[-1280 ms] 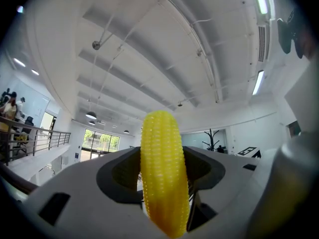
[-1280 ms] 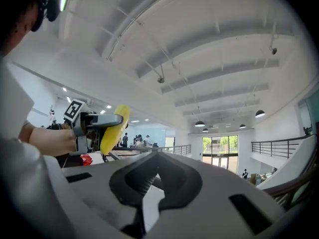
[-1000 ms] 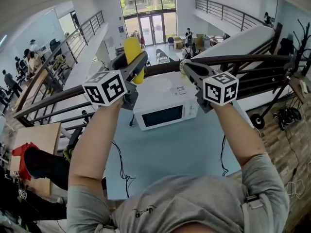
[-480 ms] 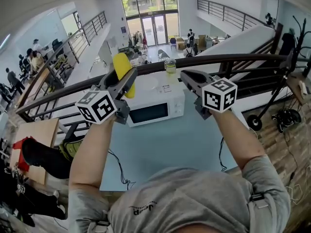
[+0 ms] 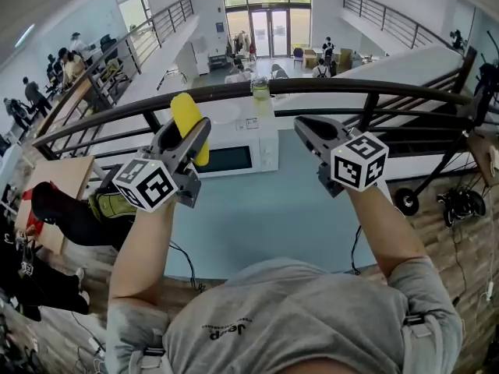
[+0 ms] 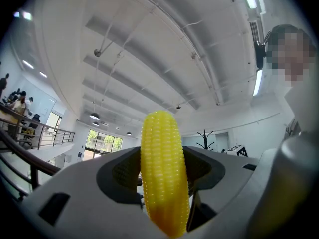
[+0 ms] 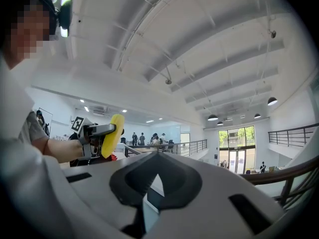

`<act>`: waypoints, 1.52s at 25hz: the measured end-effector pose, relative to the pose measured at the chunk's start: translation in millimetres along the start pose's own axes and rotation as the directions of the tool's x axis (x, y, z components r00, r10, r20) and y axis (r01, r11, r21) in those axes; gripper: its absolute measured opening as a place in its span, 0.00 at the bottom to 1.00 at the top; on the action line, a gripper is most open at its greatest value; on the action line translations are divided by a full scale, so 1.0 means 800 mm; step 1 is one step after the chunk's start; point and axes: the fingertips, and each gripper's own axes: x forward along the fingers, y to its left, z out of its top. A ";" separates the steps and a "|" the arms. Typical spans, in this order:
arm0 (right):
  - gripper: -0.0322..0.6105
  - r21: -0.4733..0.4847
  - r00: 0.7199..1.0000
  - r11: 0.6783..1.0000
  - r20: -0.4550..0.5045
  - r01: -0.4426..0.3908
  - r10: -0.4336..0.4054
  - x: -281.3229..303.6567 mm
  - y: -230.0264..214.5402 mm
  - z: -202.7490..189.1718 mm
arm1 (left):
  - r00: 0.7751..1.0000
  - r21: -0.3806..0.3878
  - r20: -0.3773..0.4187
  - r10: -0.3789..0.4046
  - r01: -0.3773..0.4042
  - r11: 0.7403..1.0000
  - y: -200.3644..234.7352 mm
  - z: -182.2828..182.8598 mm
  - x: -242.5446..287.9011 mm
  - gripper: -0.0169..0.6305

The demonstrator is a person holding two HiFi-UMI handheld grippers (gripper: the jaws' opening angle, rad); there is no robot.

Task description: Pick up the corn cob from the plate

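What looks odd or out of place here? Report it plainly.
Nothing looks spilled or damaged. One thing stands out: the yellow corn cob is held up in the air, standing upright between the left tongs, with its top poking well above them. The right tongs are shut with nothing in them.
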 end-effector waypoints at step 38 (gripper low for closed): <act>0.07 0.152 0.990 0.988 -0.143 0.011 0.011 0.079 0.149 -0.171 | 0.994 -0.062 -0.047 -0.097 0.094 0.994 0.076 -0.113 -0.204 0.44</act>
